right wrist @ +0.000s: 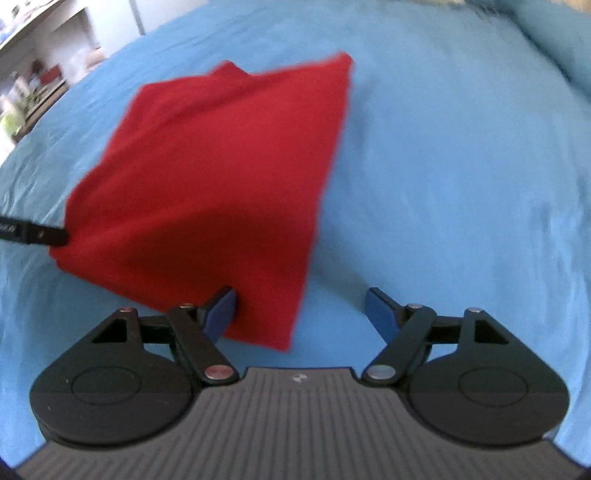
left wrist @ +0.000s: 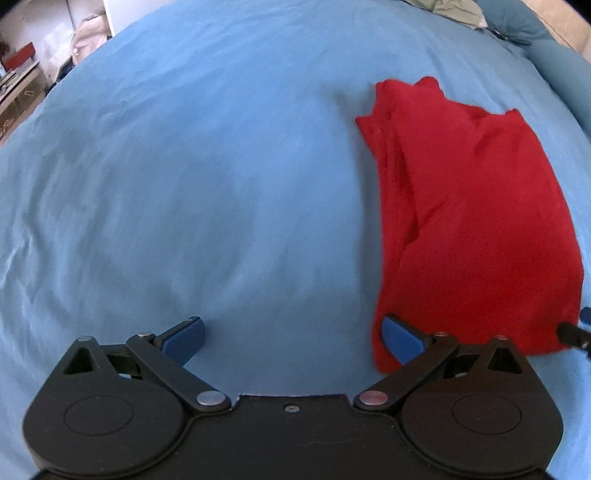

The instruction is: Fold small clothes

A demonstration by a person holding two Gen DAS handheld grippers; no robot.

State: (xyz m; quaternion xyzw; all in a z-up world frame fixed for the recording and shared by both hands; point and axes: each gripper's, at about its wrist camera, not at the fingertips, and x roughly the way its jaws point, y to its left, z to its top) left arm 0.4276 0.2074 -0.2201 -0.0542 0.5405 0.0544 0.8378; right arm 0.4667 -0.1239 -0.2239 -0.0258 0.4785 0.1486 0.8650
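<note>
A red garment [left wrist: 472, 221], folded into a long strip, lies flat on the blue bed sheet [left wrist: 184, 166] at the right of the left wrist view. My left gripper [left wrist: 293, 339] is open over the sheet. Its right pad [left wrist: 402, 341] stands over the garment's near left corner. In the right wrist view the garment [right wrist: 229, 177] fills the left middle. My right gripper [right wrist: 301, 314] is open, with the garment's near right corner just inside its left pad [right wrist: 221, 314] and no pad pressing on it. Each view shows a black finger of the other gripper at the garment's edge.
A crumpled grey-green heap of clothes [left wrist: 454, 11] lies at the bed's far end, beside a blue pillow [left wrist: 565, 74]. Shelves and room clutter [left wrist: 22, 85] stand beyond the bed's left edge. Bare sheet spreads left of the garment.
</note>
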